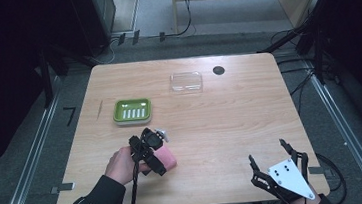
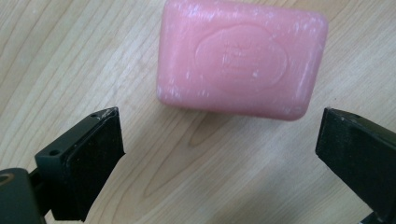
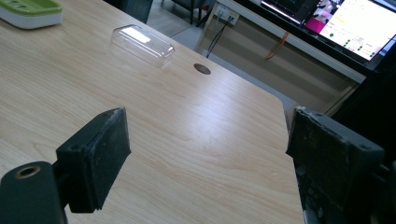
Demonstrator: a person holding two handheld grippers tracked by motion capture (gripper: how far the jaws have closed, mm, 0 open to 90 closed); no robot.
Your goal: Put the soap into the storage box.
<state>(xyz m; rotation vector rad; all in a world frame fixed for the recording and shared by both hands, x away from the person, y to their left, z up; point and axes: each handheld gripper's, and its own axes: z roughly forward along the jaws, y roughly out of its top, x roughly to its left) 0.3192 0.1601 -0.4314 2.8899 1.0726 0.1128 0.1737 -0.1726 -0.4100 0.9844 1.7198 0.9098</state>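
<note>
Pink soap (image 2: 242,63) lies just ahead of the left gripper (image 2: 219,140), jaws spread wide.

Lab: floor rails (image 1: 29,162), cables (image 1: 188,11), monitor (image 3: 359,28)

Bench (image 1: 221,123), light wood. Green soap dish (image 1: 132,110), left of centre. Clear lid (image 1: 186,81) near far edge, dark round hole (image 1: 218,70) just beside it. Pink soap (image 1: 166,157) at near left, left tongs (image 1: 157,145) over it. Right tongs (image 1: 269,152) at near right corner, jaws apart.

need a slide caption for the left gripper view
Left gripper open above the pink soap bar lying on the wooden table.
</note>
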